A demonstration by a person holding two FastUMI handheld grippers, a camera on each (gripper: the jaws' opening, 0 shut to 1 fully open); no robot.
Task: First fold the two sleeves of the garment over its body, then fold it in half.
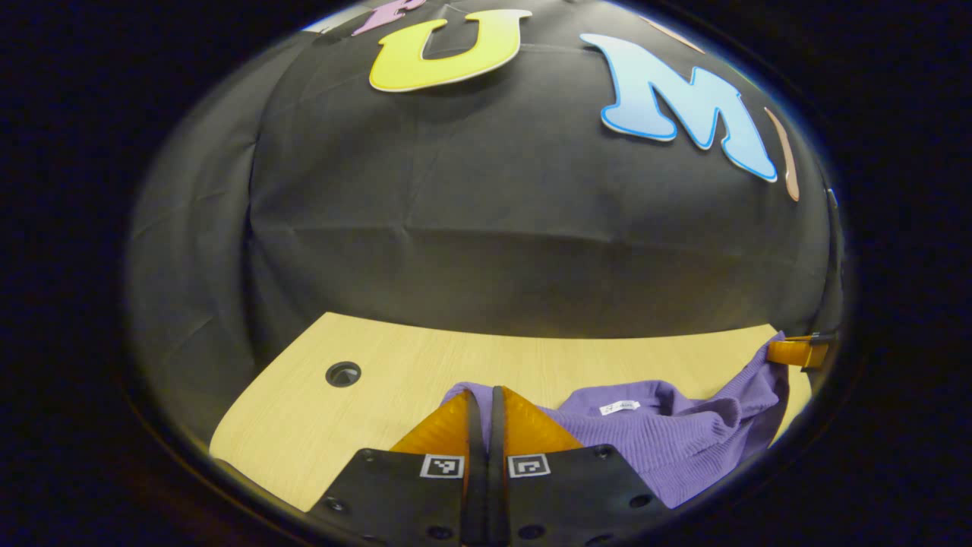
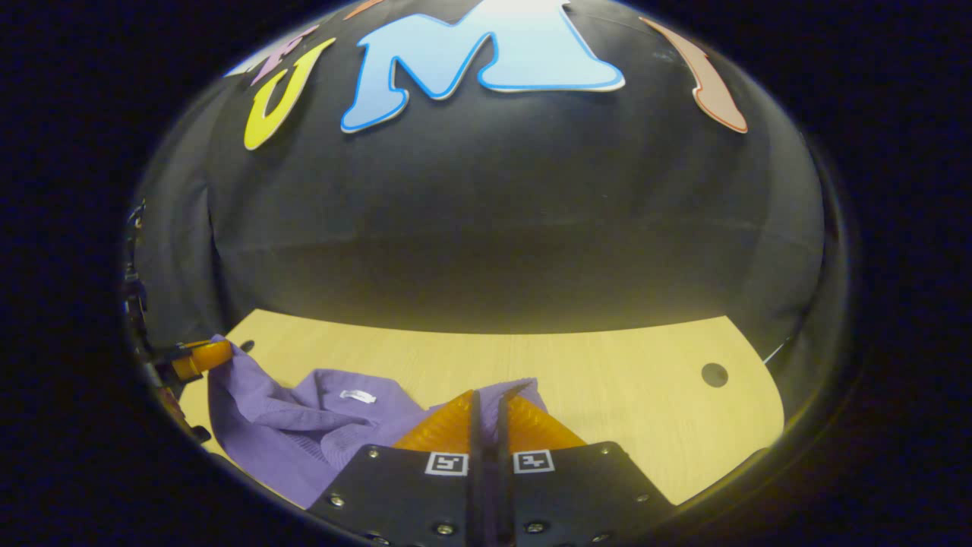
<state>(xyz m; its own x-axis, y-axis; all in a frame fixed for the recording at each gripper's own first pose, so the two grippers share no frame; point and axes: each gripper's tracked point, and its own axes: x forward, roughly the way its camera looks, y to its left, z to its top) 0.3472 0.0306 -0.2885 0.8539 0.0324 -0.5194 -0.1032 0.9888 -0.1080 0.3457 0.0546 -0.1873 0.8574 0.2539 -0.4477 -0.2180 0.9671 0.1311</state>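
A purple knit sweater (image 1: pixel 668 437) is seen lifted off a light wooden tabletop (image 1: pixel 395 380), bunched toward the near edge, with its neck opening facing up. A small white neck label (image 1: pixel 619 407) is visible inside the collar; its writing is too small to be read. In the left gripper view, the left gripper (image 1: pixel 484 399) is seen with its fingers nearly closed, a purple edge of the sweater pinched between them at the tips. The right gripper (image 1: pixel 793 352) is seen farther off at the right, with a raised corner of the sweater held up by it above the tabletop. A round cable hole (image 1: pixel 343 374) is seen in the tabletop toward its left far corner. In the right gripper view, the right gripper (image 2: pixel 486 401) is likewise nearly closed on a purple fold of the knit at its tips, and the left gripper (image 2: pixel 199 357) is seen at the left with the sweater's other raised corner draped from it. The neck label (image 2: pixel 358 396) is seen here too, unreadable. A second cable hole (image 2: pixel 714 374) is seen near the tabletop's right edge. Square black-and-white markers (image 2: pixel 446 463) are borne on each gripper's body.
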